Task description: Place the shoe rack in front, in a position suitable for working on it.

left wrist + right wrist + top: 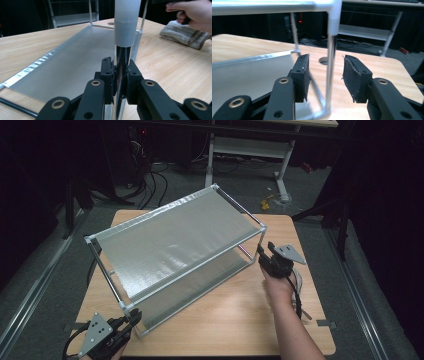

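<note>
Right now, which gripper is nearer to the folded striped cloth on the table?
Right. The striped cloth lies just under the right hand, while the left gripper clamps the rack's post at the opposite corner of the rack.

Silver-grey shelves gleam on the rack [170, 242], its thin posts shiny chrome with white corner caps, standing on a pale, wood-grained table [240, 320]. Both grippers, left [131, 320] and right [264, 254], are black, and a beige cloth [185, 35] with brown stripes lies far right.
</note>
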{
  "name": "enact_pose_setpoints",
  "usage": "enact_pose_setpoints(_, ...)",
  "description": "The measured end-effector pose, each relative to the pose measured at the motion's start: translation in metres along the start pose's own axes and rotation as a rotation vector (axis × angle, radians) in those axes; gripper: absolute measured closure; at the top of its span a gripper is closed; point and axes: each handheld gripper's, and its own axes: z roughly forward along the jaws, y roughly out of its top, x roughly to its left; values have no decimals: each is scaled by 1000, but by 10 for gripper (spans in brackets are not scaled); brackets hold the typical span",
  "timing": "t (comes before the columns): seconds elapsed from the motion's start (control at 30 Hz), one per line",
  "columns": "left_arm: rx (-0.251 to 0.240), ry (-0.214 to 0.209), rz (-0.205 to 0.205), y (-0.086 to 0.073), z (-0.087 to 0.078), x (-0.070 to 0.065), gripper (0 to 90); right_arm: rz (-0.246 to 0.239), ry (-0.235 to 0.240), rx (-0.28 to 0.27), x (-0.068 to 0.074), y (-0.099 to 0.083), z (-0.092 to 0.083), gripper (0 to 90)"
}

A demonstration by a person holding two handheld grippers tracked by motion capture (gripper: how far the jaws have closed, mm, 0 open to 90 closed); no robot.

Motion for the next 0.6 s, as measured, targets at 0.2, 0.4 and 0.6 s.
enact_pose_setpoints(0.2, 17, -47, 26, 7, 14, -14, 802, -10, 51, -6, 1, -24, -67, 564)
enact_pose_setpoints(0.4, 28, -147, 71, 20, 51, -45, 803, -19, 55, 30, -7, -59, -120, 563)
enact_pose_setpoints(0.6, 42, -238, 100, 34, 87, -78, 803, -13, 35, 16, -13, -75, -136, 558)
